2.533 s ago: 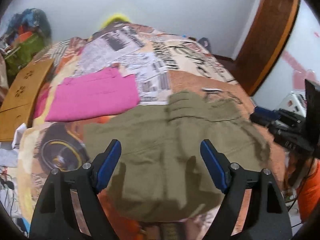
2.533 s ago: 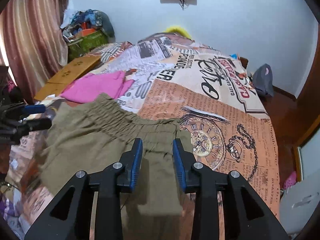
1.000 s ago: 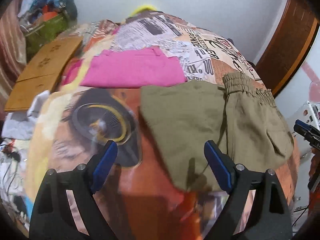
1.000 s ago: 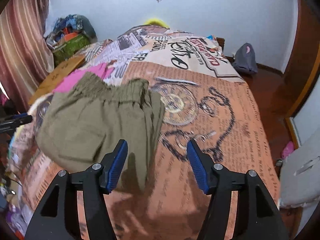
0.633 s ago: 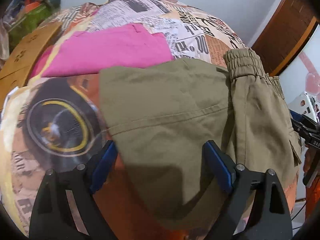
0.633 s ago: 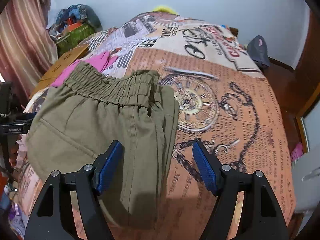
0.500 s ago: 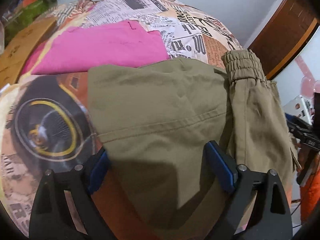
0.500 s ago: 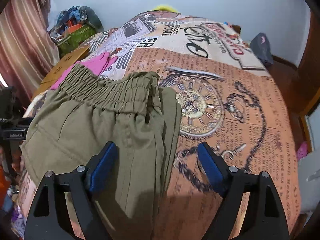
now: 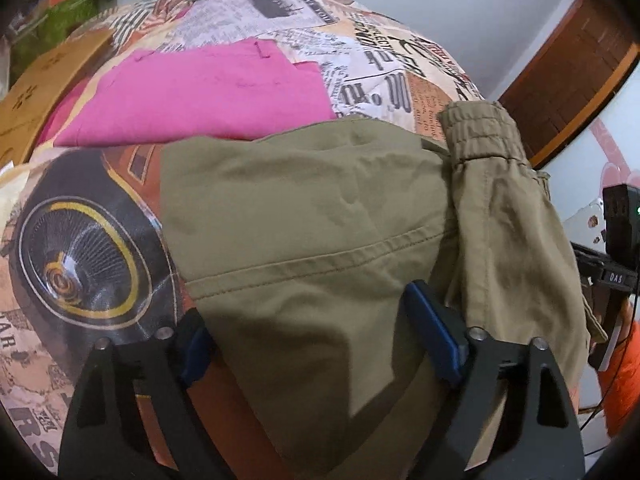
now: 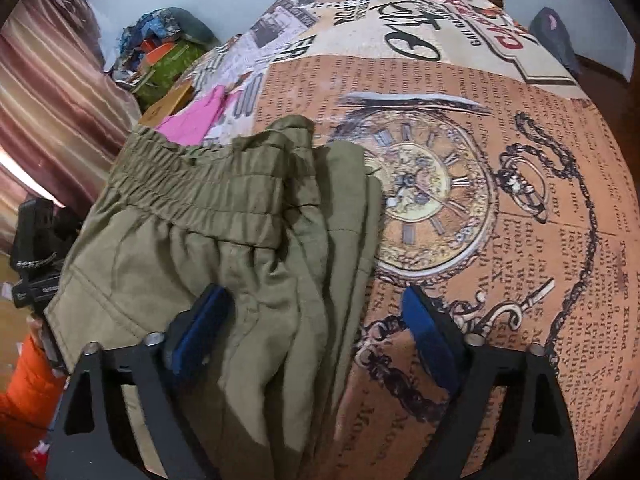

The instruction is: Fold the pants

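Observation:
Olive pants [image 9: 304, 208] lie folded on the printed bed cover [image 9: 80, 248], with the elastic waistband [image 9: 480, 132] at the right. My left gripper [image 9: 308, 312] stands low over the near fold, jaws wide and closing, cloth between them but not pinched. In the right wrist view the pants [image 10: 200, 240] show their gathered waistband [image 10: 192, 188]. My right gripper [image 10: 314, 300] straddles their right edge, jaws closing. Its left pad rests on the cloth and its right pad is over the bare bed cover [image 10: 500, 160].
A folded pink garment [image 9: 200, 96] lies beyond the pants. Cardboard [image 9: 36, 80] and a clutter pile [image 10: 168, 48] sit at the bed's far left. A wooden door [image 9: 568, 72] stands at the right. An orange sleeve [image 10: 28, 392] shows at the left edge.
Both grippers have sunk closer to the pants and tipped further down, so the cloth now fills the views. The right jaws opened wide, and both pairs have narrowed a little.

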{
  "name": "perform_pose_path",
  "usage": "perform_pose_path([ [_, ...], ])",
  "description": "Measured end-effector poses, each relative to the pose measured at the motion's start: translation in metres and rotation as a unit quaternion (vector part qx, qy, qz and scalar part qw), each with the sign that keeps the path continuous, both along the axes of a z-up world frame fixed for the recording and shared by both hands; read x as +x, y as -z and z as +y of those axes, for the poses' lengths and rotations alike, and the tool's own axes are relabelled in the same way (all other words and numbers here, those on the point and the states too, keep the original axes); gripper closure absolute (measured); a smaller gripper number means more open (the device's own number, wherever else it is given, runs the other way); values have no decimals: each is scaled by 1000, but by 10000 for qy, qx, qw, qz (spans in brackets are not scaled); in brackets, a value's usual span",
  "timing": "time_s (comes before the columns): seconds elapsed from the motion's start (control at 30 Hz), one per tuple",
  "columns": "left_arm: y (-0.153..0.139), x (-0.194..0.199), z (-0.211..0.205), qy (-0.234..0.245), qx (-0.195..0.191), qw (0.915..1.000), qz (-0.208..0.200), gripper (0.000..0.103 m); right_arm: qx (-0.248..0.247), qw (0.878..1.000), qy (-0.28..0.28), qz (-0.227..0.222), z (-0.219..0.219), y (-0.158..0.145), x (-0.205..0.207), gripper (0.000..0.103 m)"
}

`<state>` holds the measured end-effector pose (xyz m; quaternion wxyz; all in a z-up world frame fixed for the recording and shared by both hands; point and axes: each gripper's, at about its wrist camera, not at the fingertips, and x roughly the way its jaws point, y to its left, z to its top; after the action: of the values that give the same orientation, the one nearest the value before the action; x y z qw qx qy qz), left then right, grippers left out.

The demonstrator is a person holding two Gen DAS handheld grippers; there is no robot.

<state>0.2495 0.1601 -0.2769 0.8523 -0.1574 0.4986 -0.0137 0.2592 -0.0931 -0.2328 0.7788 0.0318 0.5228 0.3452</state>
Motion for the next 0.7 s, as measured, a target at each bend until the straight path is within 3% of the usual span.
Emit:
perform_pose_path([
  [0.1, -6, -3, -7, 96, 50, 9999, -81, 36, -82, 9996, -206, -151, 7, -8, -5, 48],
  [0.23, -13, -8, -19, 247, 394, 9988, -133, 51, -240, 9985, -304, -383, 13, -15, -8, 68],
  [0.3, -16, -10, -21, 301, 491, 9982, -146, 59, -287, 9984, -260, -410, 13, -17, -7, 72],
  [0.33, -19, -11, -23, 353, 531, 9978, -166, 70, -256, 9987, -217, -389, 12, -18, -7, 74],
  [0.43, -27, -14, -27, 459, 601, 9969, -232, 87, -242, 9986, -179, -426, 11, -21, -6, 82],
  [0.57, -39, -18, -35, 530, 834, 9944, -376, 96, -242, 9976, -162, -627, 11, -34, -7, 89],
  [0.7, -58, -23, -35, 534, 779, 9937, -596, 100, -169, 9966, -134, -793, 11, -51, -11, 91],
])
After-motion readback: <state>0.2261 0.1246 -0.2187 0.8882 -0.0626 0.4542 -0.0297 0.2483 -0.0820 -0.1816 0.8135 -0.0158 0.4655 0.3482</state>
